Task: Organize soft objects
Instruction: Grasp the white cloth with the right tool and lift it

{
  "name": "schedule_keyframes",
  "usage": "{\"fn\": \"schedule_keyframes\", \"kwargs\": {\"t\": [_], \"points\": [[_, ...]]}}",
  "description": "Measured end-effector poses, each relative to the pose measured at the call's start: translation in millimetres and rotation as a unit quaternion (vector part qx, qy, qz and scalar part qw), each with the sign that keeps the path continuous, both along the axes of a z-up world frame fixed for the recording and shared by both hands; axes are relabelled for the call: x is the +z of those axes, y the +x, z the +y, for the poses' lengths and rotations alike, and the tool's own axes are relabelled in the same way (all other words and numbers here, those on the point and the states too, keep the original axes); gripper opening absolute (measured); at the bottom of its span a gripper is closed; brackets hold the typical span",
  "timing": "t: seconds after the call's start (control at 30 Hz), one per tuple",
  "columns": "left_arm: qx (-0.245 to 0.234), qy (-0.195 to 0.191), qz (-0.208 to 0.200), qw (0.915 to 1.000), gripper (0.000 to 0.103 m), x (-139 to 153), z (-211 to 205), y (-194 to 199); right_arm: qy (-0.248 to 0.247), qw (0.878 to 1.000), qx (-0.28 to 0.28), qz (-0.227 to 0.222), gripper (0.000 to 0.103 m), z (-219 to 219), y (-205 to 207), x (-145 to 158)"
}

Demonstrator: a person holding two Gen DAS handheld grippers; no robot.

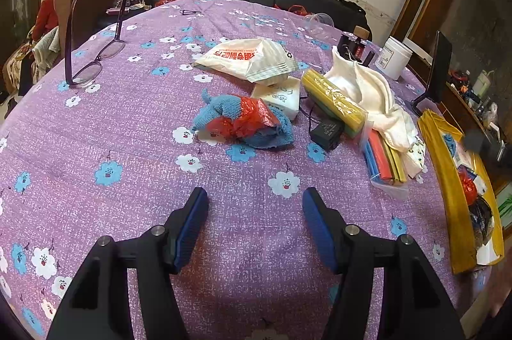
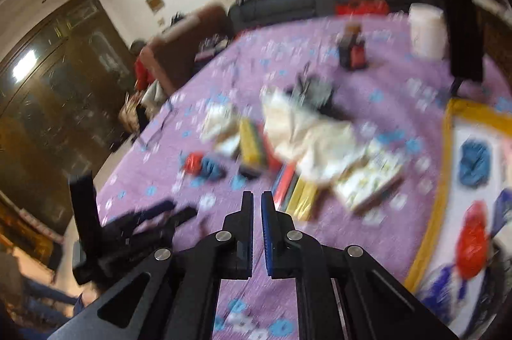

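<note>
A blue knitted cloth (image 1: pixel 243 119) tangled with a red plastic bag (image 1: pixel 246 116) lies mid-table on the purple flowered tablecloth (image 1: pixel 128 148). Right of it sits a crumpled white cloth (image 1: pixel 374 90) over a yellow roll pack (image 1: pixel 332 100) and a pack of coloured strips (image 1: pixel 384 161). My left gripper (image 1: pixel 255 194) hovers open in front of the blue cloth, with nothing between its fingers. The right wrist view is blurred: my right gripper (image 2: pixel 257 197) is shut and empty above the table, short of the white cloth (image 2: pixel 313 132). A yellow-rimmed container (image 2: pixel 438 180) at the right holds another blue cloth (image 2: pixel 475 164).
A white printed plastic bag (image 1: pixel 249 57) and a tissue pack (image 1: pixel 281 97) lie behind the blue cloth. Glasses (image 1: pixel 92 65) stand at the left, a black adapter (image 1: pixel 326 132) beside the roll pack. A white jar (image 1: pixel 393 57) and a phone stand (image 1: pixel 438 71) are at the far right.
</note>
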State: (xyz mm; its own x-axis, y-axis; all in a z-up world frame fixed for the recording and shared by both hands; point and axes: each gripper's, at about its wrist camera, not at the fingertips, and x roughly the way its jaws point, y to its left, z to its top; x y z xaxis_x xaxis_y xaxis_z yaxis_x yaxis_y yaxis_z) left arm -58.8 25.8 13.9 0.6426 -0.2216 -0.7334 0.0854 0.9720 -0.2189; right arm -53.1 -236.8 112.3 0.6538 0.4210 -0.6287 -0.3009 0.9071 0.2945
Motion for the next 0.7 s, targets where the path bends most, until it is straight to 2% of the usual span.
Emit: {"fn": "schedule_keyframes", "kwargs": {"t": [0.03,0.07,0.1,0.13,0.17,0.23,0.3,0.37,0.43,0.47,0.57,0.63,0.7], "points": [[0.0,0.002,0.0,1.0,0.061,0,-1,0,-0.027,0.999,-0.009,-0.025,0.015,2,-4,12],[0.0,0.001,0.0,1.0,0.061,0,0,0,-0.042,0.998,-0.014,-0.047,0.039,3,-8,25],[0.001,0.0,0.0,1.0,0.061,0,1,0,-0.041,0.996,-0.017,-0.075,0.08,2,-14,36],[0.001,0.0,0.0,1.0,0.061,0,1,0,-0.041,0.994,-0.02,-0.103,0.096,1,-17,44],[0.0,0.002,0.0,1.0,0.061,0,1,0,-0.046,0.988,-0.026,-0.148,0.103,1,-26,52],[0.0,0.002,0.0,1.0,0.061,0,2,0,-0.078,0.975,-0.035,-0.206,0.103,6,-35,59],[0.0,-0.001,-0.001,1.0,0.061,-1,3,0,-0.118,0.968,-0.069,-0.21,0.103,10,-34,57],[-0.001,-0.004,-0.001,1.0,0.061,-1,4,0,-0.095,0.972,-0.059,-0.208,0.103,8,-31,55],[-0.001,-0.005,-0.001,1.0,0.061,-1,4,0,-0.051,0.985,-0.046,-0.16,0.101,4,-21,47],[-0.002,-0.005,-0.001,1.0,0.061,-1,4,0,-0.043,0.987,-0.04,-0.148,0.1,5,-20,44],[-0.003,-0.004,-0.001,1.0,0.061,0,3,0,-0.073,0.991,-0.019,-0.113,0.1,12,-4,32],[-0.003,-0.004,-0.001,1.0,0.061,0,3,0,-0.112,0.992,-0.022,-0.057,0.1,11,18,16],[-0.004,-0.004,-0.001,1.0,0.061,0,2,-1,-0.102,0.995,-0.012,-0.003,0.097,5,37,-2]]}}
